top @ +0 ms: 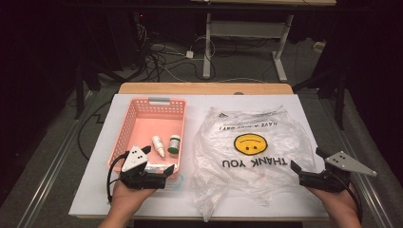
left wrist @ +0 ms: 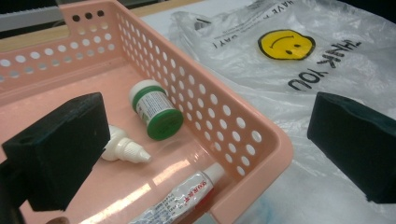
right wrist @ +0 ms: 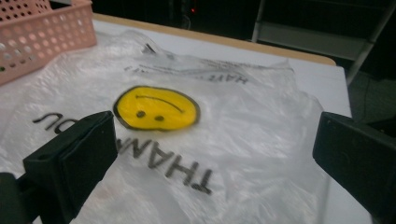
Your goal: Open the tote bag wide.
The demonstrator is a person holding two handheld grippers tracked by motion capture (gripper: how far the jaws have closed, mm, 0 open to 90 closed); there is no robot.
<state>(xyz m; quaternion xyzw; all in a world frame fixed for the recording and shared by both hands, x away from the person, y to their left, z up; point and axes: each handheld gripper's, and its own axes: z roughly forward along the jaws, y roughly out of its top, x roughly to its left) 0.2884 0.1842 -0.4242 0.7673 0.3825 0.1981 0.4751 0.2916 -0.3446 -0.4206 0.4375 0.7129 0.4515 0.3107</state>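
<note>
The left gripper [top: 158, 160], jaws apart and empty, straddles the near right corner of the pink basket [top: 134, 114], at the table's left half. Inside lie a green-capped bottle [left wrist: 155, 109], a white dropper bottle [left wrist: 122, 147] and a tube [left wrist: 183, 193]. The right gripper [top: 308, 159], jaws apart, hovers at the smiley-face plastic bag's [top: 247, 142] near right edge.

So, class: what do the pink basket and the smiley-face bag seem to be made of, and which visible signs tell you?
Basket: apparently rigid moulded plastic with a smooth, slightly glossy finish; its walls carry even rows of punched holes and the floor reflects light.
Bag: seemingly thin, translucent plastic film; it lies crumpled and creased, glints, and bears printed lettering.
</note>
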